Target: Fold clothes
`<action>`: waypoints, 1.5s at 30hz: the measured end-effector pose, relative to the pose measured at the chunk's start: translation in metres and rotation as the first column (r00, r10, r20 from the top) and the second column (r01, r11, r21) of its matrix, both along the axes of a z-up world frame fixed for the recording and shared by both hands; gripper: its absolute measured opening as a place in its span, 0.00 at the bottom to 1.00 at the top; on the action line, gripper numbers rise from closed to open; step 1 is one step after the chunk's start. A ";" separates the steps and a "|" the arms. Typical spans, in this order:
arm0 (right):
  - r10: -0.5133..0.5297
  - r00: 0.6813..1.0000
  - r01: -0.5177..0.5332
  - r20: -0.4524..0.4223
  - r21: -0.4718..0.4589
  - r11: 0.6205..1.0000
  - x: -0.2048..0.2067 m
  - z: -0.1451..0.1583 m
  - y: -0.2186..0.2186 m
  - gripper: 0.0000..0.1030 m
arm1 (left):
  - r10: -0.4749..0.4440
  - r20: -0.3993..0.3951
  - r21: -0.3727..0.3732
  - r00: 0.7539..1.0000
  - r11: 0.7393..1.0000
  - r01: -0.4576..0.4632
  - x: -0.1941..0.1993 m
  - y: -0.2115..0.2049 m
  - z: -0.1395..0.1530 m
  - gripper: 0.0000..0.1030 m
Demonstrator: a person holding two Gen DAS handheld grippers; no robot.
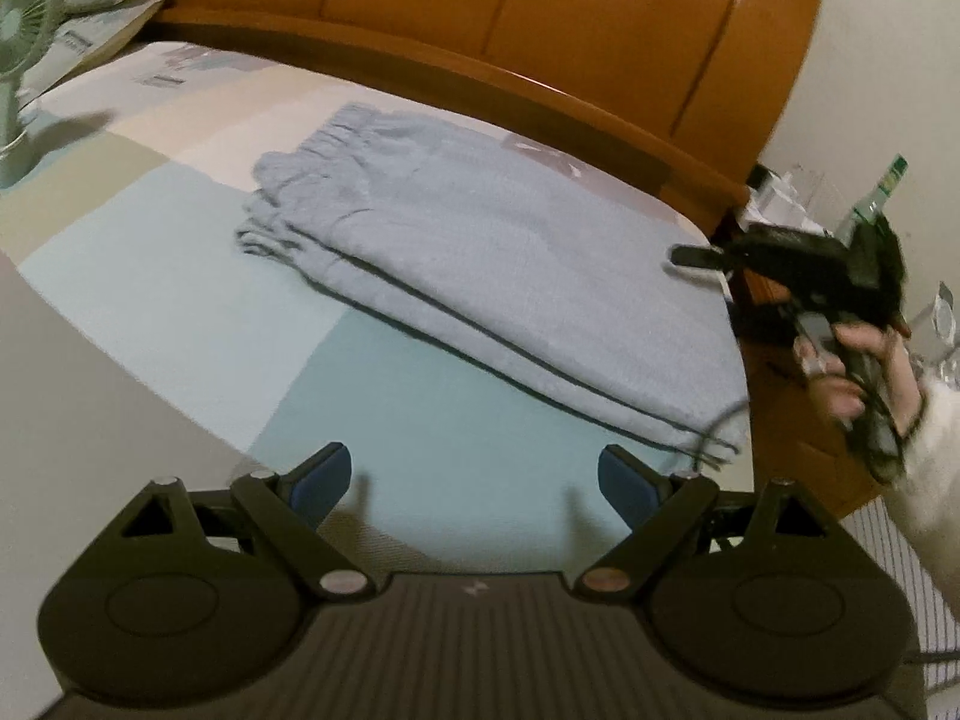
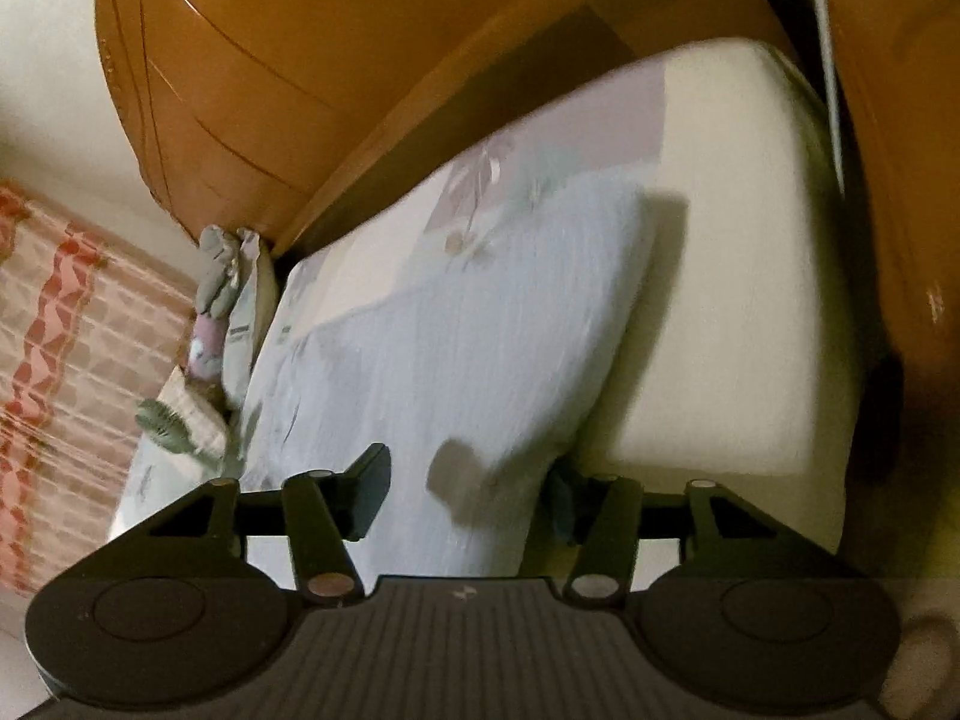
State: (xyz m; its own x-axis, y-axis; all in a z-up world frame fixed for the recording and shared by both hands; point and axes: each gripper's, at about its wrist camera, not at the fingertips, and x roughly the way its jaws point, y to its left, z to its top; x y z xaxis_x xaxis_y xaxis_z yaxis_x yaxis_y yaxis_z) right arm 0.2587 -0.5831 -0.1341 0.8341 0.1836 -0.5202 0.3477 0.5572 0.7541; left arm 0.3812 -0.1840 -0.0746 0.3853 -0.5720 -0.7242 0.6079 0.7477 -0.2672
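Trousers (image 1: 480, 252) (one pair, folded) between two grippers, jaws spread.

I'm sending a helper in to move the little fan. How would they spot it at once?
Start at the orange wooden headboard and follow the bed to its far left corner in the left wrist view. The fan stands upright there on the bedcover, beside a pillow. It is the only hard, pale green thing among soft fabrics, with a round caged head on a stem.
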 end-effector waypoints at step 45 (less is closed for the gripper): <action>0.199 0.972 -0.233 -0.122 -0.545 0.806 -0.041 0.028 0.093 0.76 | -0.121 0.086 0.168 0.989 0.980 0.106 0.114 -0.198 0.003 0.87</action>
State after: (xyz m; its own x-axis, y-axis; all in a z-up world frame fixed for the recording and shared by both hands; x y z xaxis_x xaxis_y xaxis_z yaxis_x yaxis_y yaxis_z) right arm 0.2173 -0.4904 -0.1065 0.7733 0.0236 -0.6335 0.2005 0.9389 0.2797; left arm 0.4953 -0.3817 -0.0713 0.3962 -0.4934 -0.7743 0.7081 0.7010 -0.0843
